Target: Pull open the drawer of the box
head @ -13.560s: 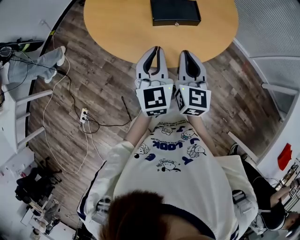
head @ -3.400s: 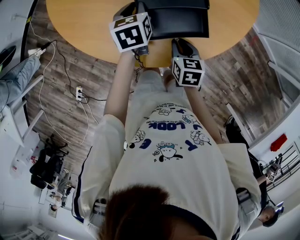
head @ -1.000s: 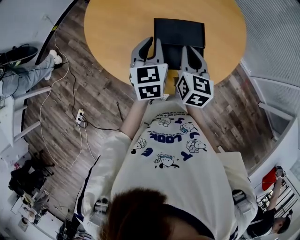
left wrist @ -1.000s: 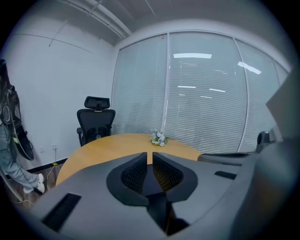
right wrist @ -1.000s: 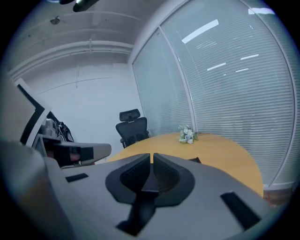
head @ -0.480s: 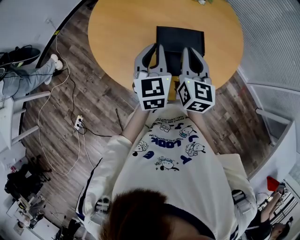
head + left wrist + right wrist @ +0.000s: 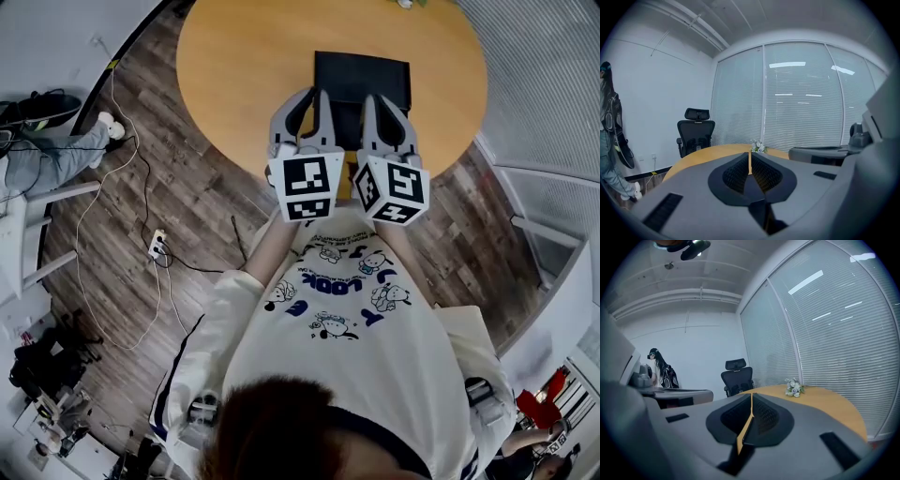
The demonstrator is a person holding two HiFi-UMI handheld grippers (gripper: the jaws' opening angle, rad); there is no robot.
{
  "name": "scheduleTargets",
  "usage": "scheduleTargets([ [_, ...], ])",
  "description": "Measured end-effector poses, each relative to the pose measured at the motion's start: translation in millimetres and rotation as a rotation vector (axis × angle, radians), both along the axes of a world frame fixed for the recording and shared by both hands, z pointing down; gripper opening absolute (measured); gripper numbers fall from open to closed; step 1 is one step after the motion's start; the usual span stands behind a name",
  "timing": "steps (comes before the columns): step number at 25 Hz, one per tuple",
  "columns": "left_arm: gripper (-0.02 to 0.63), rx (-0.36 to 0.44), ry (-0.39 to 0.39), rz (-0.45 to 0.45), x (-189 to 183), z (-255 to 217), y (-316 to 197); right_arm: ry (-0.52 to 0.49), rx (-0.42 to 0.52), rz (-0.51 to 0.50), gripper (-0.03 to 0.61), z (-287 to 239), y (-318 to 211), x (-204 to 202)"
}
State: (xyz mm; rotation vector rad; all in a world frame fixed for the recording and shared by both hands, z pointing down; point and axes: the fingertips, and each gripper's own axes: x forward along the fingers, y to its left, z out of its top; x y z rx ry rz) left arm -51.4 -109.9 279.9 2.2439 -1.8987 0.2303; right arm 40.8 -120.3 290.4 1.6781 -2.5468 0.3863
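The black box [image 7: 362, 75] lies on the round wooden table [image 7: 244, 56], and its dark drawer [image 7: 348, 120] juts out toward me between the two grippers. My left gripper [image 7: 315, 94] and right gripper [image 7: 373, 97] hover side by side over the table's near edge, pointing at the box. Neither touches it. In the left gripper view the left gripper [image 7: 750, 161] is shut with only a thin slit and nothing in it. The right gripper [image 7: 751, 404] looks the same in its own view. Both gripper views look level over the table, and the box does not show in them.
A small bunch of flowers [image 7: 758, 147] sits at the table's far side. A black office chair [image 7: 696, 129] stands behind the table. A person [image 7: 661, 373] stands by the wall. Cables and a power strip [image 7: 157, 246] lie on the wooden floor at the left.
Since the earliest frame the box has come nearer with its drawer out. Over the last second both grippers have stayed side by side at the drawer, shifting only slightly.
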Motion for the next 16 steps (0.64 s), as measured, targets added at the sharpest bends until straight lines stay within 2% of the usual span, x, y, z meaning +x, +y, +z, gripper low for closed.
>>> scheduleTargets([
  [16, 0.029, -0.012, 0.004, 0.020, -4.0, 2.7, -4.0, 0.007, -0.028, 0.003, 0.034, 7.7, -6.0, -6.8],
])
